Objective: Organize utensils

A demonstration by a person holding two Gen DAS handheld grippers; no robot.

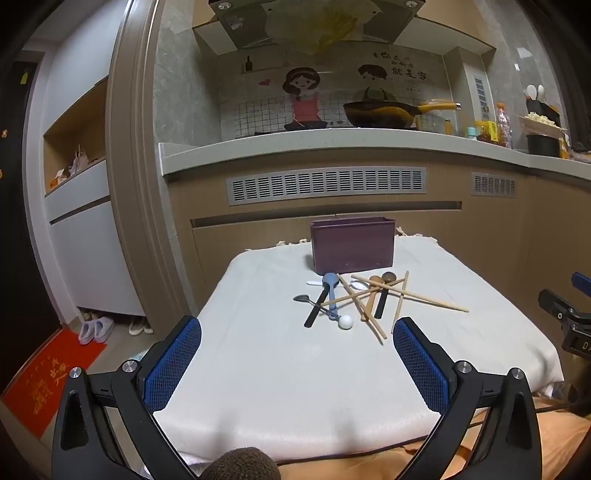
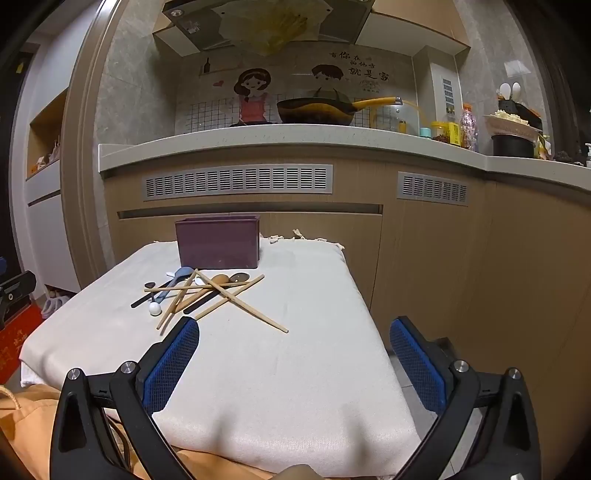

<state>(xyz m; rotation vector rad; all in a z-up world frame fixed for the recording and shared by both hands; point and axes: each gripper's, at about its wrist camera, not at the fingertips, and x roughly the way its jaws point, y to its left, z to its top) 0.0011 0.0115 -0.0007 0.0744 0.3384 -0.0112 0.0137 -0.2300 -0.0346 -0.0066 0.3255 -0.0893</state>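
Both tongs, left tongs (image 1: 297,363) and right tongs (image 2: 294,363), I hold wide apart, empty, above the cloth-covered desk (image 1: 258,387); tangled utensils (image 1: 364,299) lie before the purple bin (image 1: 352,245).

Home kitchen: wok (image 1: 380,112), range hood (image 1: 314,22)

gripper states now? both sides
Left hand-held gripper: open, empty, short of the utensil pile.
Right hand-held gripper: open, empty, above the white cloth.

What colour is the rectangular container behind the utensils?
Dark purple. The container shows best in the left wrist view.
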